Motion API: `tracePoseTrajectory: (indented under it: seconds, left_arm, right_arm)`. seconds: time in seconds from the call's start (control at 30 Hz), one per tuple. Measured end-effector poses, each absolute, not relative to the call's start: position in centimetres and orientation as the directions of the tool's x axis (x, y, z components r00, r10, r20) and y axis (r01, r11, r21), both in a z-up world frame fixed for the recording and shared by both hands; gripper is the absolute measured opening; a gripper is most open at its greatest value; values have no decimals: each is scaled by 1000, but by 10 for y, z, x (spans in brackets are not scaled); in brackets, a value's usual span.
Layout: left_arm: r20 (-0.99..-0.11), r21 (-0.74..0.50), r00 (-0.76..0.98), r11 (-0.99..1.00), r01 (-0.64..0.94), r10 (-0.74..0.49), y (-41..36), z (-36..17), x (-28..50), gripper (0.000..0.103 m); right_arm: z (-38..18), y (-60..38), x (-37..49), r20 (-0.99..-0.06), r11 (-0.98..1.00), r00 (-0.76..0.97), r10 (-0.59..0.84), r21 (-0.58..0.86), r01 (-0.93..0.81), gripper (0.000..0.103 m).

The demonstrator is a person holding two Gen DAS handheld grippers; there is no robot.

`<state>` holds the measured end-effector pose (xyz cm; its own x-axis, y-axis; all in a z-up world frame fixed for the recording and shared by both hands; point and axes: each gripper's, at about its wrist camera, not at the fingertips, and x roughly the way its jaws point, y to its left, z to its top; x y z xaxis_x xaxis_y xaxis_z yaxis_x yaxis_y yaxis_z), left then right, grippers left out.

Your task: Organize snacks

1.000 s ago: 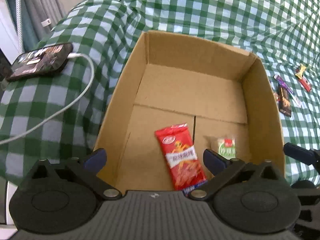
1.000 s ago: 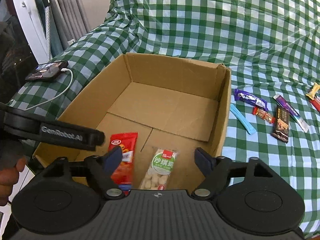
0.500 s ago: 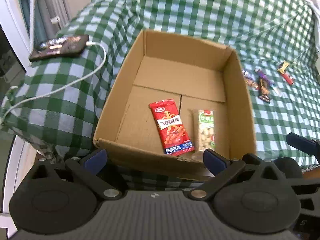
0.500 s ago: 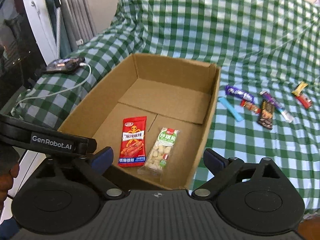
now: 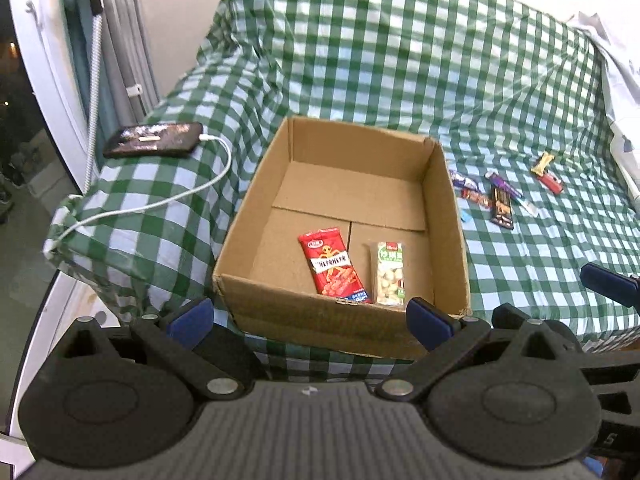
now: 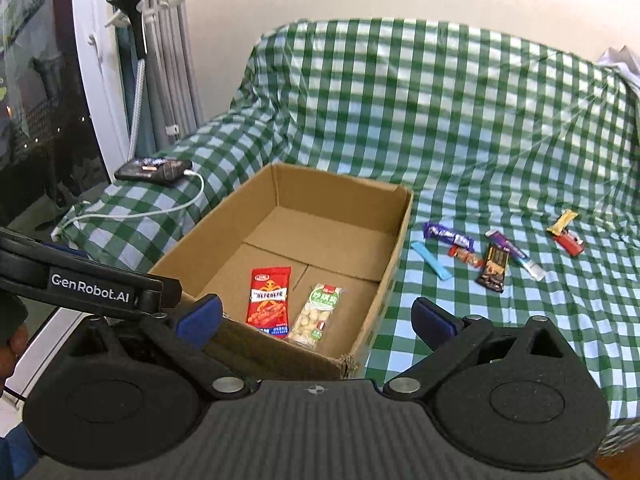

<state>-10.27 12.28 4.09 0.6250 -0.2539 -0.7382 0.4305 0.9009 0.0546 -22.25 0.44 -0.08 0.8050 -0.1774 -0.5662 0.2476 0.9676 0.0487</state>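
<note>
Two snacks boxed, a scatter of light foil bars left to lift from the sofa.

Our left gripper [image 5: 310,316] and right gripper [image 6: 316,316] both hover before the open brown cardboard box [image 6: 394,240], jaws spread wide and holding nothing. Inside lie the red crinkly snack packet [image 6: 269,300] and the clear green-labelled peanut pack [image 6: 318,310], side by side near the front wall. On the green-and-white checked sofa cover [image 6: 460,128], right of the box, wait the purple wrapped bar [image 6: 448,235], flat light-blue stick [image 6: 431,260], dark brown chocolate bar [image 6: 494,268] and others. We judge them light, thin and slippery; the soft cover yields, so we pinch each across its narrow middle.
</note>
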Motion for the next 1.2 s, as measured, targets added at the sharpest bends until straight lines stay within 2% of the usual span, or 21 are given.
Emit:
tracePoseTrajectory:
  seconds: [0.27, 0.37, 1.2]
  left_arm:
    - [-722, 57, 634, 890, 453, -276, 119, 53, -114, 103]
    - [-691, 54, 659, 888, 456, -296, 119, 58, -121, 103]
    - [-743, 73, 618, 886, 457, -257, 116, 42, -104, 103]
  right_arm:
    - [10, 13, -240, -516, 965, 832, -204, 39, 261, 100]
    - [13, 11, -248, -493, 962, 843, -216, 40, 270, 101]
    - [0, 2, -236, -548, 956, 811, -203, 70, 286, 101]
